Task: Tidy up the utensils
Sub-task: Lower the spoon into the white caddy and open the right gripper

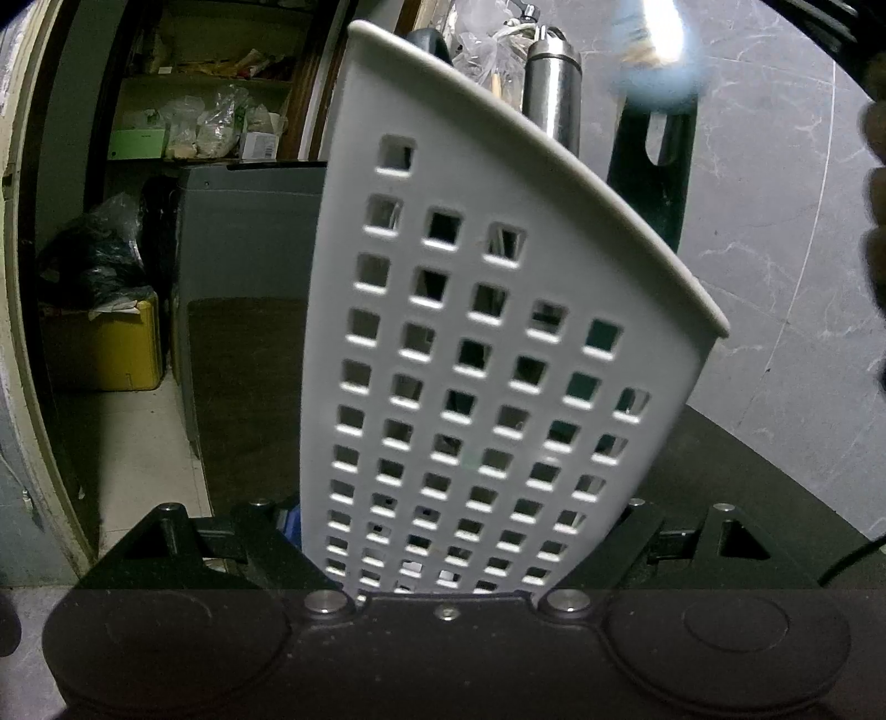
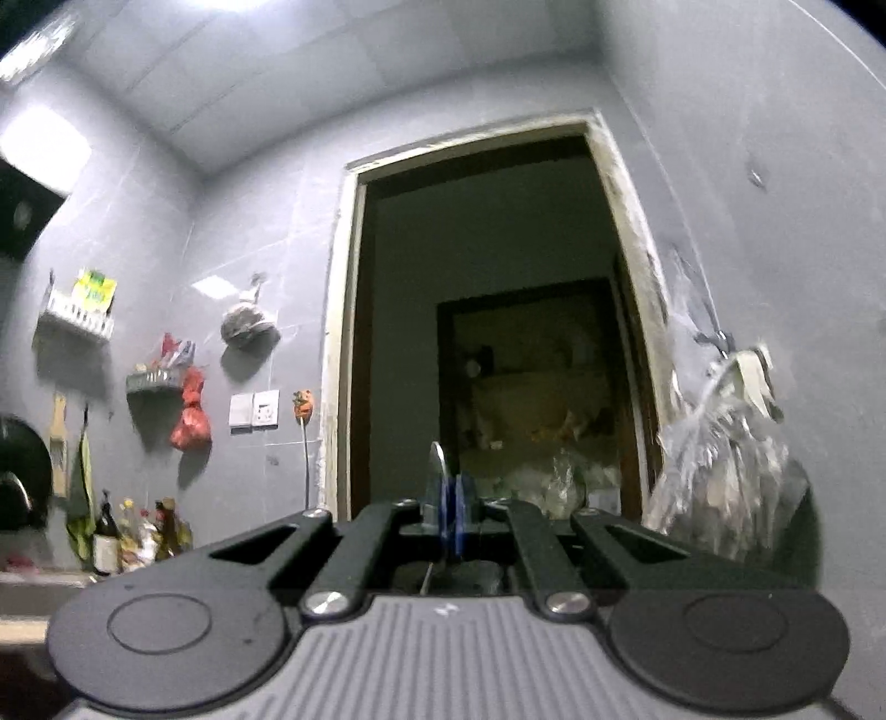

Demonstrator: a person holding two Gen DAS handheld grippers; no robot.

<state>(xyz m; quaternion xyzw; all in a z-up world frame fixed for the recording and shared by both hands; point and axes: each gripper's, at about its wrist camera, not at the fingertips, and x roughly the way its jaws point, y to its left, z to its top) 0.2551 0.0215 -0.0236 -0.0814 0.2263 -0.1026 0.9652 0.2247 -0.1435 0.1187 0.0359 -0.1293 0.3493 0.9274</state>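
While the left tool (image 1: 448,554) is clamping the white perforated utensil holder (image 1: 470,354) between its jaws, bracing it low on both sides, the right tool (image 2: 451,515) is pointing up toward a dark doorway (image 2: 498,332), its blue pads (image 2: 462,512) pinched together on a thin metal utensil (image 2: 437,459) whose upper end is poking up just beyond them. What kind of utensil it is, I cannot tell; only that slim end is showing. The holder is leaning in the left view, its open rim (image 1: 554,144) sloping toward the upper right, with a steel cylinder (image 1: 554,94) and a dark slotted handle (image 1: 659,149) already standing inside. A bright blur (image 1: 653,50) is hanging above that rim, too smeared to name. The move ahead looks like a drop-in: the utensil's long axis probably needs to line up with the holder's mouth, and the right hand is the free one to do it. Open room looks tight near the items already inside and freer toward the rim's lower end, with the grey marbled wall (image 1: 775,249) close behind and the dark surface (image 1: 747,471) underneath.
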